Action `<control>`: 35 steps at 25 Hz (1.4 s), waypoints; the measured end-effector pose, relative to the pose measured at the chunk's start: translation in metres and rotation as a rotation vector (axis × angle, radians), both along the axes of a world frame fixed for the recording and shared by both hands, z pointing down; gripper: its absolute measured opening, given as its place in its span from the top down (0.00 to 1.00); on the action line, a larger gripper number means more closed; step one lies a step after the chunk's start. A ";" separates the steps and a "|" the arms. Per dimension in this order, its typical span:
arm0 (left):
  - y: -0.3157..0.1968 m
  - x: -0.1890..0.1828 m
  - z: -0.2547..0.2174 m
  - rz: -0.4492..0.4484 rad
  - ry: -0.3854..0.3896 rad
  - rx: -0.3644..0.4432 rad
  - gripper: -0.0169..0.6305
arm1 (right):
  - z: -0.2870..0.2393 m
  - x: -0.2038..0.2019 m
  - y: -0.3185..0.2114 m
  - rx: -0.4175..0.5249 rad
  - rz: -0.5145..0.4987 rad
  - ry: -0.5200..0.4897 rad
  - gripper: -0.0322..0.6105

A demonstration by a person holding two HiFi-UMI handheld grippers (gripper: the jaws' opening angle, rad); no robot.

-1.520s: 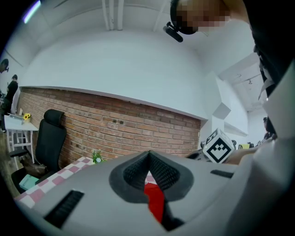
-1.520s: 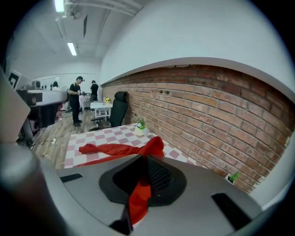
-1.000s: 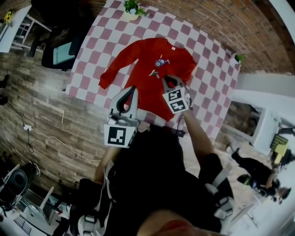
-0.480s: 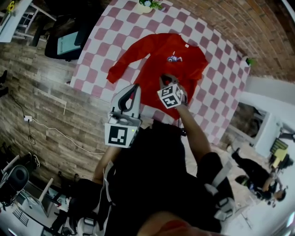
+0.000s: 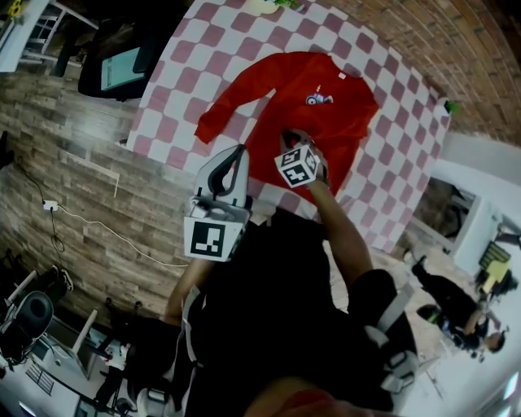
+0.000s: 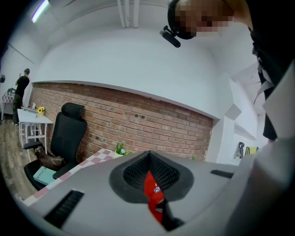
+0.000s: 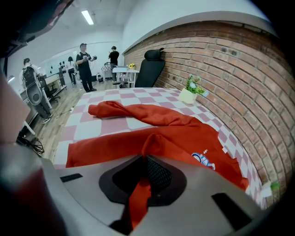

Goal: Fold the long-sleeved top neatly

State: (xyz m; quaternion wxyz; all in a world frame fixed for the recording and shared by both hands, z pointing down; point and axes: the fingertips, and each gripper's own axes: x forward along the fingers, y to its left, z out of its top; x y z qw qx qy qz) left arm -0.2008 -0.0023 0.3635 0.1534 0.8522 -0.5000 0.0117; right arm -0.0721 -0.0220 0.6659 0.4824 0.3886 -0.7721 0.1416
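head view: the long-sleeved top [image 5: 285, 89] lies spread on the checked table [image 5: 171, 89] in the upper middle of the frame, one sleeve reaching toward the left. its near hem is covered by the right gripper [image 5: 291, 138] and that gripper's marker cube. the left gripper [image 5: 234, 156] is held just left of it, at the table's near edge. the holder's dark-clad body fills the lower middle and hides the rest of that edge. a potted plant [image 5: 273, 4] is cut off by the top edge. an office chair [image 5: 122, 69] sits upper left.

left gripper view: the left gripper [image 6: 148, 156] fills the bottom of the frame. its fingers are pressed together down to a thin slit. a strip of the red top [image 6: 152, 191] with a speck of its print shows through the slit, seemingly lying beyond rather than pinched. most of the table is hidden behind the grey body. above are a brick wall [image 6: 138, 122] and the chair [image 6: 67, 133].

right gripper view: the right gripper [image 7: 146, 159] has its fingers clamped on a pinch of the top [image 7: 152, 124]. the cloth rises in a peak from the body into the notch, and a red tongue runs down between the pads. the printed chest is in the centre right, and a sleeve lies across the far checks. the plant [image 7: 191, 90] stands by the wall. people [image 7: 85, 64] stand in the upper left, too small to make out.
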 end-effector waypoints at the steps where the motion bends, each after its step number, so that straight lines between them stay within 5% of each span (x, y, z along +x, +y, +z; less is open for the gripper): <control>1: 0.000 -0.002 0.002 0.000 0.002 -0.004 0.97 | 0.003 -0.003 0.001 -0.003 -0.002 0.003 0.91; 28: 0.003 -0.043 0.022 0.054 0.033 -0.034 0.97 | 0.012 -0.043 0.019 -0.070 0.071 -0.045 0.91; 35: 0.003 -0.044 0.020 0.104 0.037 -0.038 0.97 | -0.033 -0.053 0.018 -0.021 0.183 -0.182 0.91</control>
